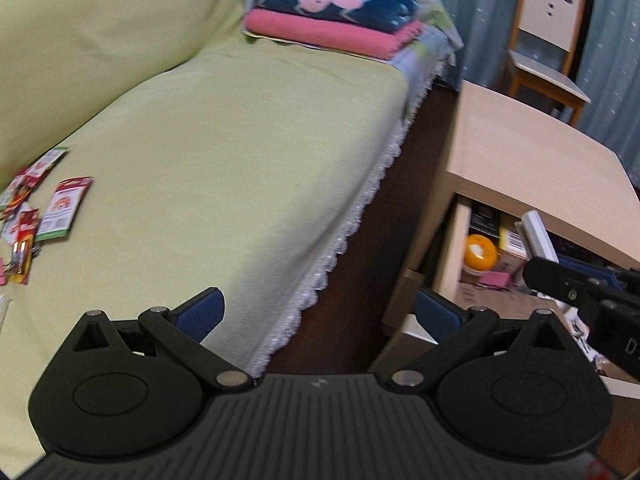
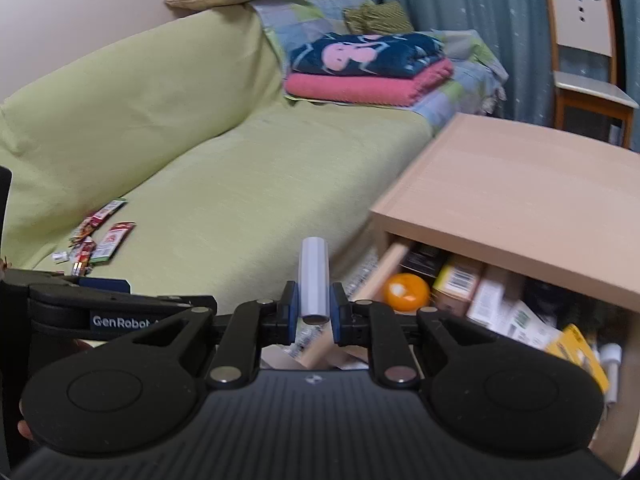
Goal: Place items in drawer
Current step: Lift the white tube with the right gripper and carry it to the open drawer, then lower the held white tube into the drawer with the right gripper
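Our right gripper [image 2: 314, 312] clamps a pale tube [image 2: 315, 280], with the open drawer [image 2: 384, 268] at three o'clock. Our left gripper [image 1: 320, 312] gapes empty; the packets [image 1: 60, 204] lie on the sofa [image 1: 224, 160] at nine o'clock.

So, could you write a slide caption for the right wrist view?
Right gripper holds a grey tube above the open drawer beside a green sofa.

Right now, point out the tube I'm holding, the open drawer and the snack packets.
tube [image 2: 315, 276], right wrist view, middle of its side
drawer [image 2: 374, 276], right wrist view, left side wall
snack packets [image 1: 64, 206], left wrist view, largest packet's face
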`<act>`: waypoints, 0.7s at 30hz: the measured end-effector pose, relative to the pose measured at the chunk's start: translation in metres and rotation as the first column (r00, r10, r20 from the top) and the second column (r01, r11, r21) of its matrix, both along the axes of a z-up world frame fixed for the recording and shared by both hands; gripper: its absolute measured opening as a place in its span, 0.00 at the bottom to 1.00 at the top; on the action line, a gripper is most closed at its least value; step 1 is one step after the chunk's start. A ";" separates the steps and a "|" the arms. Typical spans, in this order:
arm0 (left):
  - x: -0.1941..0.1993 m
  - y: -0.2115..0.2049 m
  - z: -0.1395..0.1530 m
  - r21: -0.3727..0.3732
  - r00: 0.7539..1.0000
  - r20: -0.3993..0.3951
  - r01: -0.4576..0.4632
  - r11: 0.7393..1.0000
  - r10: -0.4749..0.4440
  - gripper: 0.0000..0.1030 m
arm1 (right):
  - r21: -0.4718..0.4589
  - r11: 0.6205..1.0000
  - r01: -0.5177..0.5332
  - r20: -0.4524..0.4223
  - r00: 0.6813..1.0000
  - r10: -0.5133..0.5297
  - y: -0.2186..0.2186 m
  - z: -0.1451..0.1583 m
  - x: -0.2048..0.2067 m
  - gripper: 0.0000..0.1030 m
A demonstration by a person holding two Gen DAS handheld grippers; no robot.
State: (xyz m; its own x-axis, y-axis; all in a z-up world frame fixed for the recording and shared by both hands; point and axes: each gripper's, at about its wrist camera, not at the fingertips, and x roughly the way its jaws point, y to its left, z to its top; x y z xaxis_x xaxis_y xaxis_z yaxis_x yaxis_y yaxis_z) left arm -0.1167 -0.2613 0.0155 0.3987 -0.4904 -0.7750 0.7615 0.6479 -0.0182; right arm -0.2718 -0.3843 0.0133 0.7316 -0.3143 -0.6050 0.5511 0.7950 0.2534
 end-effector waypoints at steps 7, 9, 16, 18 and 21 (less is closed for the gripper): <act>-0.029 -0.038 -0.010 0.035 0.996 0.000 0.094 0.995 -0.094 0.99 | 0.025 0.994 0.108 -0.053 0.993 -0.107 -0.025 -0.017 -0.055 0.14; -0.036 -0.049 -0.011 0.038 0.992 -0.004 0.128 0.991 -0.127 0.99 | 0.025 0.986 0.165 -0.079 0.983 -0.163 -0.035 -0.020 -0.078 0.14; -0.059 -0.084 -0.018 0.055 0.975 -0.015 0.220 0.974 -0.220 0.99 | -0.034 0.927 0.374 -0.208 0.904 -0.373 -0.075 -0.026 -0.152 0.14; -0.063 -0.092 -0.020 0.060 0.971 -0.022 0.241 0.969 -0.240 0.99 | -0.047 0.913 0.406 -0.234 0.884 -0.405 -0.084 -0.029 -0.162 0.14; -0.068 -0.101 -0.024 0.067 0.964 -0.024 0.266 0.962 -0.265 0.99 | -0.065 0.904 0.423 -0.264 0.866 -0.424 -0.097 -0.036 -0.166 0.14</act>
State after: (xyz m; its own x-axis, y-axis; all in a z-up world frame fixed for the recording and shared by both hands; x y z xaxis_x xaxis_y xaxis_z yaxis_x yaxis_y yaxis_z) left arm -0.1851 -0.3625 -0.0080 0.2493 -0.5224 -0.8154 0.9064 0.4224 0.0065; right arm -0.4383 -0.4814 -0.0223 0.3393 -0.5611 -0.7550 0.8811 0.4707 0.0461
